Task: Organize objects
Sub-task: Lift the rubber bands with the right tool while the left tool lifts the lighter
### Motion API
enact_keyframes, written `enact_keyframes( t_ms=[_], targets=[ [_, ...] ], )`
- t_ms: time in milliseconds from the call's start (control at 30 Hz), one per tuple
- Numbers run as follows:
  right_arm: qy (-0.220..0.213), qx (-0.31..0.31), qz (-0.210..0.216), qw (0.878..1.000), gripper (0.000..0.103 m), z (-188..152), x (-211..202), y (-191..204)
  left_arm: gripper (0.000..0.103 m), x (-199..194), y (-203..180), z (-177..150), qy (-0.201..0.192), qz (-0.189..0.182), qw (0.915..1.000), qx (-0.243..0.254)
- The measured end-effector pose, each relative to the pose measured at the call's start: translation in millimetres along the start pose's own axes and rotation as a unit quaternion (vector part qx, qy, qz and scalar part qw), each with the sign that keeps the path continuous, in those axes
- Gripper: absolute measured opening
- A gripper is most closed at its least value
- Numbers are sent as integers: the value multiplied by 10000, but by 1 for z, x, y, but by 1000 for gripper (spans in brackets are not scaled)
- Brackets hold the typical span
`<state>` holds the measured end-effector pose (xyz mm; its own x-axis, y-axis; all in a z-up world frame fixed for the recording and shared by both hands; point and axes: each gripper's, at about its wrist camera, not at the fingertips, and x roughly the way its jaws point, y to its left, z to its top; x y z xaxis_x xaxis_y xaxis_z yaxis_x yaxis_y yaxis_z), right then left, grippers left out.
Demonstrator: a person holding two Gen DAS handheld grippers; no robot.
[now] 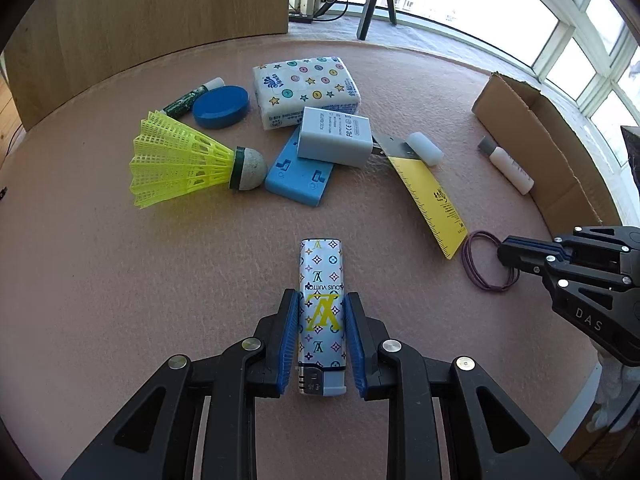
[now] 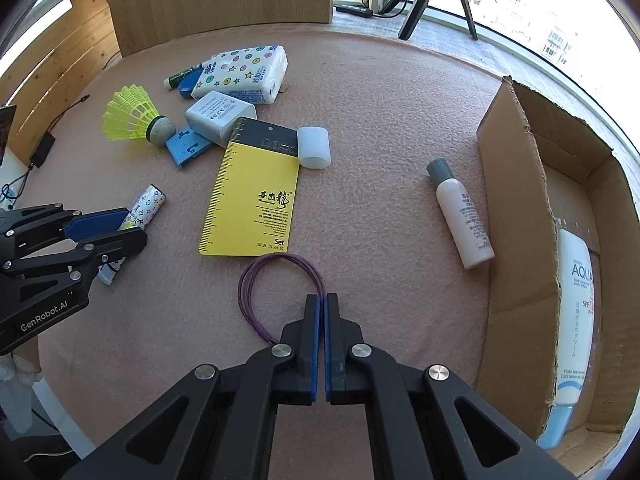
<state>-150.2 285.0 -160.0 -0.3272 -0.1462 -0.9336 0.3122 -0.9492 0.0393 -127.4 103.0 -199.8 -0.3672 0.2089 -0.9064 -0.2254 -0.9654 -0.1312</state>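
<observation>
My left gripper (image 1: 322, 300) straddles a patterned lighter (image 1: 322, 312) lying on the pink table; the blue pads sit at its sides with slight gaps, and contact is unclear. It also shows in the right wrist view (image 2: 146, 210). My right gripper (image 2: 322, 300) is shut on the edge of a purple hair tie loop (image 2: 256, 292), also seen in the left wrist view (image 1: 476, 264). A cardboard box (image 2: 516, 200) at the right holds a sunscreen tube (image 2: 576, 320).
A yellow ruler card (image 2: 252, 196), white bottle (image 2: 464, 216), white cap (image 2: 314, 148), grey adapter (image 1: 334, 136), blue block (image 1: 300, 176), yellow shuttlecock (image 1: 180, 160), tissue pack (image 1: 304, 88), blue lid (image 1: 220, 106) and green tube (image 1: 188, 100) lie on the table.
</observation>
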Motion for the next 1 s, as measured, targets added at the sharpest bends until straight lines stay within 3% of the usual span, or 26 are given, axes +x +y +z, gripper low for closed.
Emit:
enact_keyframes(
  t_ms=[200, 533, 1000],
  targets=[
    [-192, 201, 163, 9995, 2, -2, -15, -9, 25, -16, 0, -3, -114, -114, 9998, -108],
    [-834, 631, 325, 9940, 2, -3, -75, -40, 25, -51, -22, 14, -542, -336, 9980, 33],
    [-1600, 1385, -122, 9773, 2, -28, -155, -124, 25, -66, -120, 65, -985, -868, 9881, 799]
  ],
)
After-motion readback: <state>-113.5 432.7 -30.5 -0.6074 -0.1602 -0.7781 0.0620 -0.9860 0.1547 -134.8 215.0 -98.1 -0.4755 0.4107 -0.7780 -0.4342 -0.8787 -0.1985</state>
